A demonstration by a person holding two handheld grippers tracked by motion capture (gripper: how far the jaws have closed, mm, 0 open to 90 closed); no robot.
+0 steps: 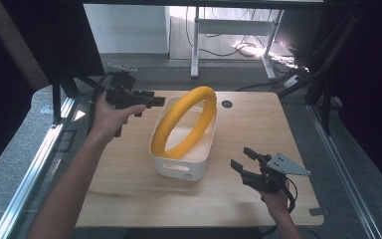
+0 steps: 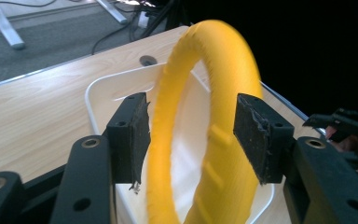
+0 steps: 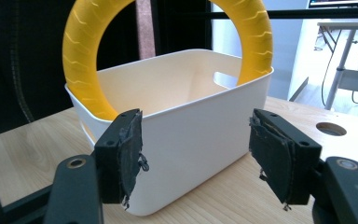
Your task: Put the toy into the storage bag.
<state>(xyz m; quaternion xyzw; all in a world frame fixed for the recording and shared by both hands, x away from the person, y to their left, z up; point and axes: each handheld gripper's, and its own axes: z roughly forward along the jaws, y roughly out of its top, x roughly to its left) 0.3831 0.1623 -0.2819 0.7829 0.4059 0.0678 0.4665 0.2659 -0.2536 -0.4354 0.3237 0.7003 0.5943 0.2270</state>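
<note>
Yellow ring [image 1: 186, 122]: I see it standing on edge in the white bin [image 1: 179, 169], leaning diagonally, its top rising well above the rim at the far side and its lower part down inside near the front wall. In the right gripper view it rests against the bin's rim on both sides.

White bin: it sits near the middle of the table [image 1: 129, 184], with a cut-out handle on the wall facing me.

Left gripper [image 1: 154, 102]: I hold it level at the far left of the table, pointing toward the ring's upper part. In the left gripper view the ring runs up between the two fingers [image 2: 130, 135], but I see a gap on each side, so the pads are not pressing on it. The fingers are released, grasping nothing.

Right gripper [image 1: 243, 159]: I hold it low over the table's near right part, just off the bin's right front corner, aimed at the bin. Its fingers [image 3: 121, 158] stand spread apart with nothing between them but open air in front of the bin wall; released, not touching the bin.

Table: light wood, with a round cable hole [image 1: 227, 104] beyond the bin on the right.
</note>
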